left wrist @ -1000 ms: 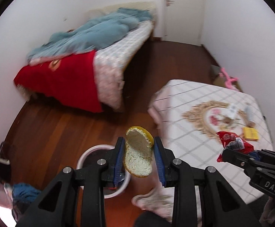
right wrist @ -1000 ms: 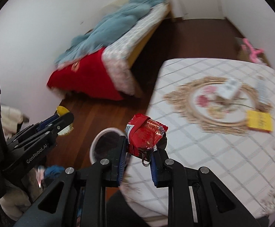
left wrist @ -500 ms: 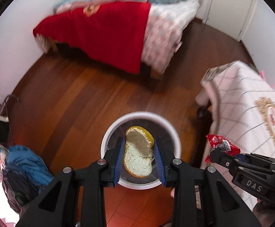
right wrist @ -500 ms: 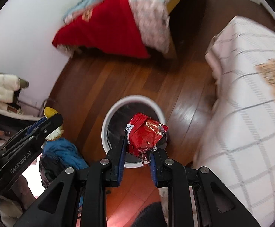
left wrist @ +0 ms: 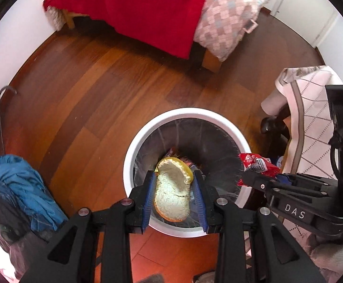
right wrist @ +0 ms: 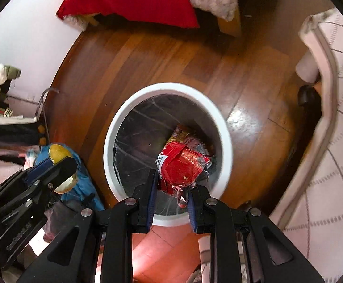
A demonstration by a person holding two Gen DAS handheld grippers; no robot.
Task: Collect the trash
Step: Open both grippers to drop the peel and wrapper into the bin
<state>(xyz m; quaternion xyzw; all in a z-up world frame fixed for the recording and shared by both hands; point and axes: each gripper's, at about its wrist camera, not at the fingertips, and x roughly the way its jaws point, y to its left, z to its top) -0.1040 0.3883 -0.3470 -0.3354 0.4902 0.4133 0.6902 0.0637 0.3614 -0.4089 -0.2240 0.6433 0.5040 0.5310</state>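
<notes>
Two grippers, two pieces of trash, one bin.

Left gripper [left wrist: 173,189]: jaws narrow, clamped on the flanks of a curved slab of yellow citrus peel [left wrist: 172,188], white pith facing the camera. It hangs over the mouth of the round white-rimmed waste bin with dark liner [left wrist: 133,155], toward the rim's 6 o'clock. Judged light, spongy and fairly stiff; the rind may be slick, so the side grip across the pith edges looks sound.

Right gripper [right wrist: 172,186]: jaws narrow, pinching a crumpled red foil snack wrapper [right wrist: 181,165] by its lower fold. It sits above the same bin [right wrist: 115,129], toward 5 o'clock of the opening. Judged near weightless, crinkly, slippery; it may cling to the pads or drift on release.

Inside the bin: some packaging already at the bottom, roughly two or three pieces; count uncertain.

Surroundings: wooden plank floor [left wrist: 89,89]; one bed with red blanket [left wrist: 148,7] at 12 o'clock; one table under a white checked cloth [right wrist: 332,141] at 3 o'clock; blue garment heap [left wrist: 23,188] at 8 o'clock.
</notes>
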